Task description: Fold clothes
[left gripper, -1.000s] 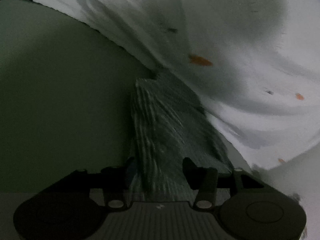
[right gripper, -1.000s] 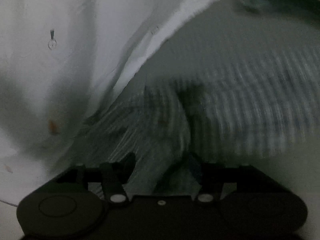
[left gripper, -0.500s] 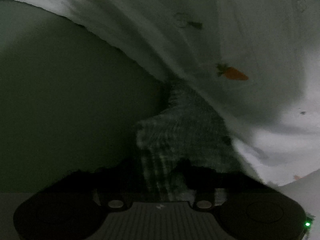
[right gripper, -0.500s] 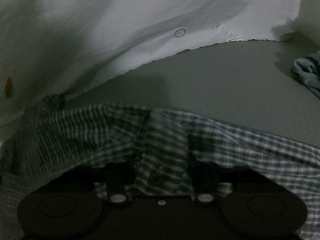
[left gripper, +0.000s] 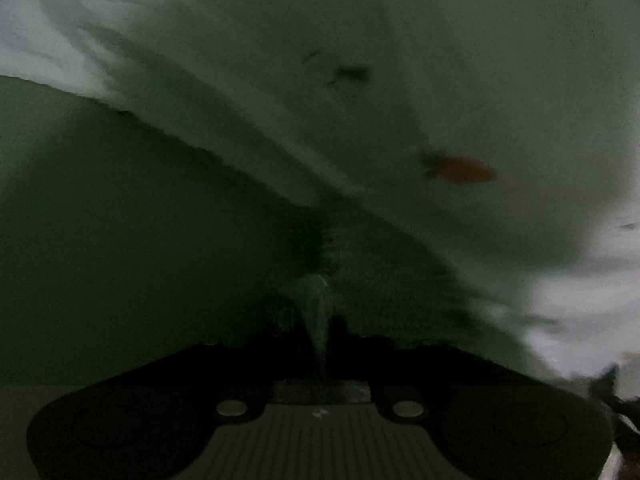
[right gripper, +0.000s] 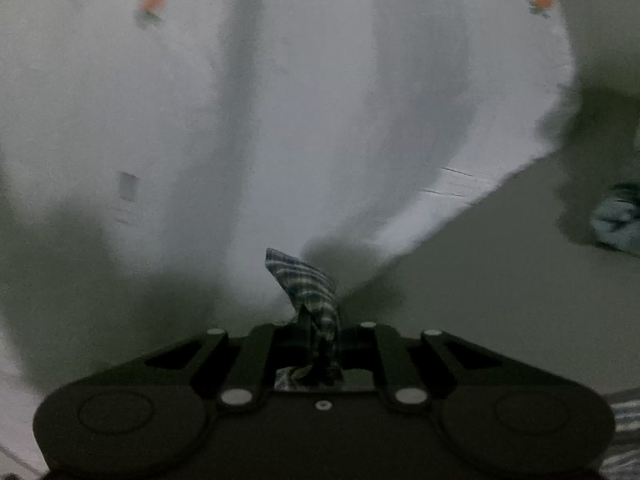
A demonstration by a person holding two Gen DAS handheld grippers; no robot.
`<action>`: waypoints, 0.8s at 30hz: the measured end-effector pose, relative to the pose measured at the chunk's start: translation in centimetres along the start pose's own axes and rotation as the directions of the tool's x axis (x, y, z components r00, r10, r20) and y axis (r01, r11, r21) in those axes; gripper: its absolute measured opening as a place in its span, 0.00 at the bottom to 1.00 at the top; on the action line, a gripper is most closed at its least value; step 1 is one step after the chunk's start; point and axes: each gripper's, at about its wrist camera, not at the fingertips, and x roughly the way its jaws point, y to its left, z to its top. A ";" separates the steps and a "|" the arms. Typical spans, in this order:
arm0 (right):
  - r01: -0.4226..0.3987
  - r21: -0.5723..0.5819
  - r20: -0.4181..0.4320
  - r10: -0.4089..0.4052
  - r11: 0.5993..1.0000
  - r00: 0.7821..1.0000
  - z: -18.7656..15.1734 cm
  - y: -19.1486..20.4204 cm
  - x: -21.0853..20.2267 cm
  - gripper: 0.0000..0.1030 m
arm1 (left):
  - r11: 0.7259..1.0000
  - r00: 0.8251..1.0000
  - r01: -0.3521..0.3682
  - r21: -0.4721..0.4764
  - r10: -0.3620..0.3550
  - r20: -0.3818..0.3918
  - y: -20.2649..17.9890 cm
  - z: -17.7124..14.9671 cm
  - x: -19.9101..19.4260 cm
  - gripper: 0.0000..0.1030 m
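A blue-and-white checked garment [right gripper: 310, 284] is pinched in my right gripper [right gripper: 318, 320], which is shut on a fold of it. In the left wrist view my left gripper [left gripper: 320, 332] is shut on another part of the checked garment [left gripper: 360, 276], which is dark and blurred there. A white cloth with orange carrot prints [right gripper: 280, 100] lies under and behind both grippers; it also shows in the left wrist view [left gripper: 400, 100].
A grey-green surface [left gripper: 120, 240] lies left of the white cloth; it also shows in the right wrist view [right gripper: 500, 280]. A crumpled light blue garment [right gripper: 618, 224] lies at the right edge of the right wrist view.
Both grippers have closed on the checked garment. The wide stretch of checked cloth seen before the right gripper has gone; only a small pinched fold shows.
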 end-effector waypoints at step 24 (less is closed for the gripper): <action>0.302 -0.161 -0.136 -0.324 0.940 0.936 -3.1 -3.5 3.4 0.73 | 0.994 0.994 -0.106 0.039 0.106 0.009 -2.1 0.1 -3.4 0.87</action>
